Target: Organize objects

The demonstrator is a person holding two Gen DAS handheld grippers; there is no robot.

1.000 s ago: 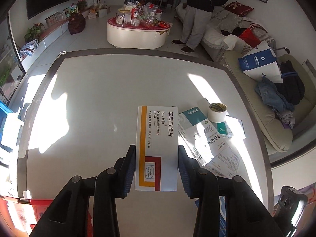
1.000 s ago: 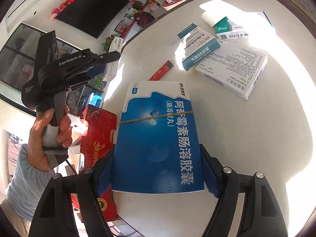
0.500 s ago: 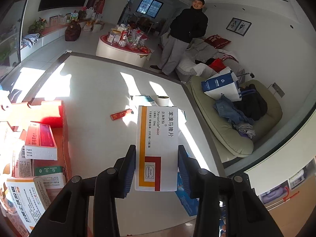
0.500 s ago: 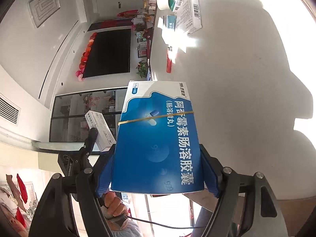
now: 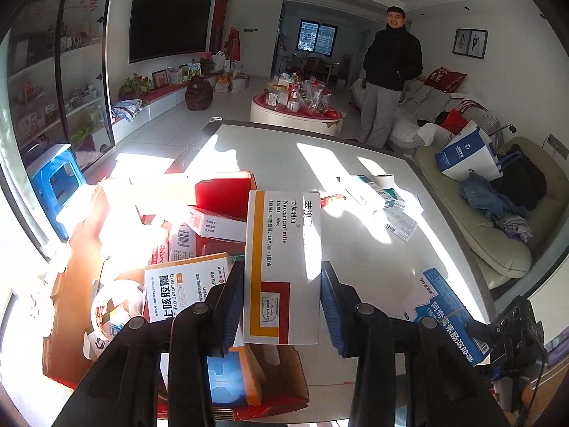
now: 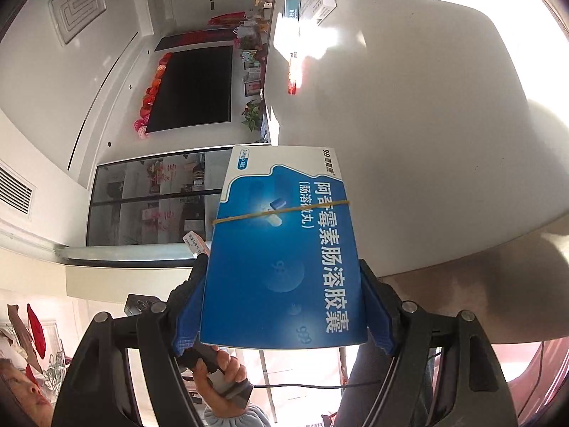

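The left gripper [image 5: 282,306] has its jaws closed narrowly on a white box with an orange stripe [image 5: 283,267], which stands lengthwise at the centre of the left wrist view, both blue pads pressed to its long sides. The right gripper [image 6: 282,306] has its jaws set wider, clamped on a blue medicine box [image 6: 284,256] bound by a thin rubber band [image 6: 281,210]; this box fills the lower centre of the right wrist view, and its far end shows at the lower right of the left wrist view.

Below and to the left of the striped box lies an open red carton [image 5: 224,192], crowded with medicine packs, among them an orange-and-white pack [image 5: 185,284] at the lower left and a roll of tape [image 5: 113,306] beside it.

The white table [image 5: 355,242] carries a few loose boxes [image 5: 377,195] and a small white roll [image 5: 383,179] at centre right. Beyond, a person in a dark jacket [image 5: 391,60] stands at the upper right near a sofa [image 5: 498,235], and a dark television [image 5: 167,17] hangs at the upper left.
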